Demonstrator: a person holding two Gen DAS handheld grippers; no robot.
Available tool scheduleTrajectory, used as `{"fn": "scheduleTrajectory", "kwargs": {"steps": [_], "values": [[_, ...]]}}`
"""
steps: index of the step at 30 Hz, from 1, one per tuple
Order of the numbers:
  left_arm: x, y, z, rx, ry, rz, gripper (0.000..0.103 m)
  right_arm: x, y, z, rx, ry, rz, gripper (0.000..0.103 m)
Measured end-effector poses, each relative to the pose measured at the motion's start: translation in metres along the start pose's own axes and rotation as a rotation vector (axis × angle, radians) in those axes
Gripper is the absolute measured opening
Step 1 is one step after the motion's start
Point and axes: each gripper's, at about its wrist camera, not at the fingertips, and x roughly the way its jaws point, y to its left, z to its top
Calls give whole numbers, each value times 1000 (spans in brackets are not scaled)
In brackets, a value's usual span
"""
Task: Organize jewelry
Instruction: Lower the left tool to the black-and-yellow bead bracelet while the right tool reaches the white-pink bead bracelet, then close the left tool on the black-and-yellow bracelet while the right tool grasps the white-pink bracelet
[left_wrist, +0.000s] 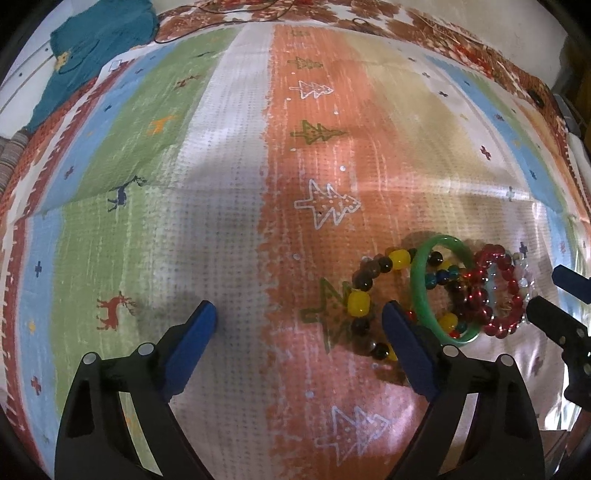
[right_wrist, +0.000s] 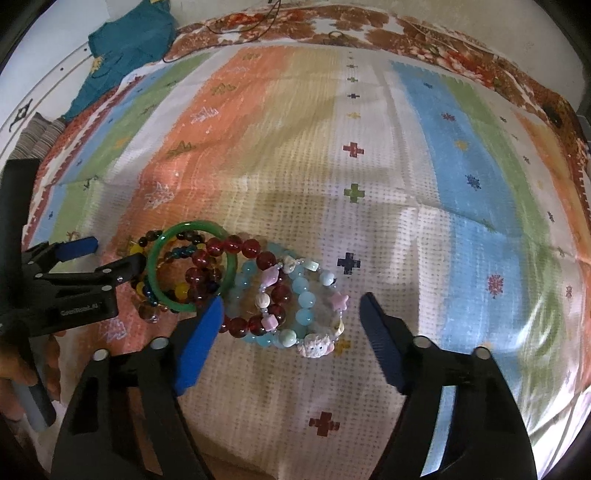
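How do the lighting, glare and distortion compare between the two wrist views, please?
Left wrist view: strong fisheye bulge, a soft shadow on the cloth ahead of the left claw, sheen at lower right beside the bracelets, sharp focus. Right wrist view: brighter, washed-out glare at the right edge, shadow bands across the middle, the same bulge, the right claw slightly soft.

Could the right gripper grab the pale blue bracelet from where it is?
Probably yes. The right gripper is open with the pale blue bracelet between its fingers, though the red bracelet and a pastel charm bracelet overlap it and may come along.
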Motion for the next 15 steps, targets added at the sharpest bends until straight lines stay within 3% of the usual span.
{"fn": "scheduleTrajectory", "kwargs": {"steps": [7,15], "values": [[3,-8,1,54,-24,33,81,8,-2,-1,1,22,-21,55],[0,-8,3,61,-44,30,48,14,2,3,-9,35,5,30]]}}
